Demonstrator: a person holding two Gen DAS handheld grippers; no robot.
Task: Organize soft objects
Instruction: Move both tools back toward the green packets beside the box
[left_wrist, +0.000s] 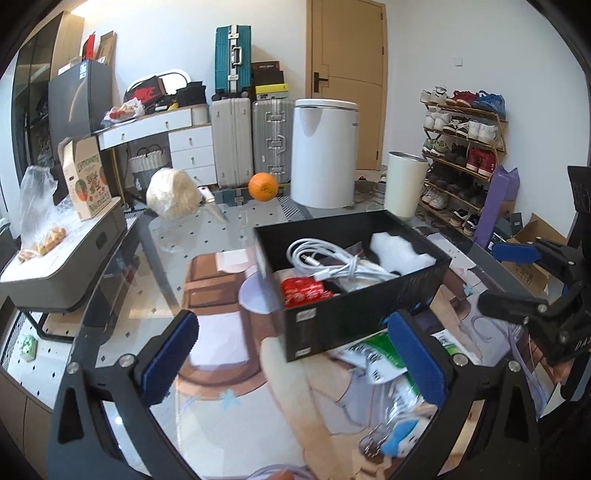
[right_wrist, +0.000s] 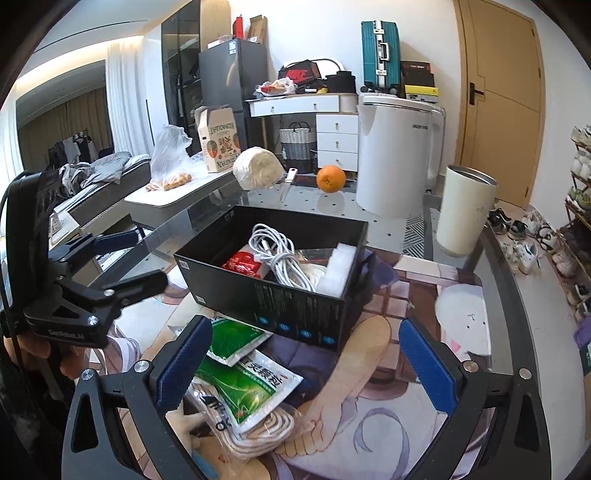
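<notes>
A black box (left_wrist: 354, 314) (right_wrist: 295, 306) stands on the glass table and holds a coiled white cable (left_wrist: 332, 260) (right_wrist: 275, 254), a red packet (left_wrist: 304, 291) (right_wrist: 242, 264) and a white foam piece (left_wrist: 400, 253) (right_wrist: 338, 271). In front of it lie green-and-white sachets (right_wrist: 243, 373) (left_wrist: 376, 360), a coiled beige rope (right_wrist: 255, 435) and a bagged blue toy (left_wrist: 400, 437). My left gripper (left_wrist: 295, 363) is open and empty, near the box's front corner. My right gripper (right_wrist: 304, 363) is open and empty above the sachets.
An orange (left_wrist: 263, 187) (right_wrist: 331, 179), a wrapped pale bundle (left_wrist: 173, 197) (right_wrist: 258, 168), a knife (left_wrist: 212, 203), a white bin (left_wrist: 325, 151) and a cream tumbler (right_wrist: 463, 210) stand at the table's far side. A side table (left_wrist: 55, 258) is at the left.
</notes>
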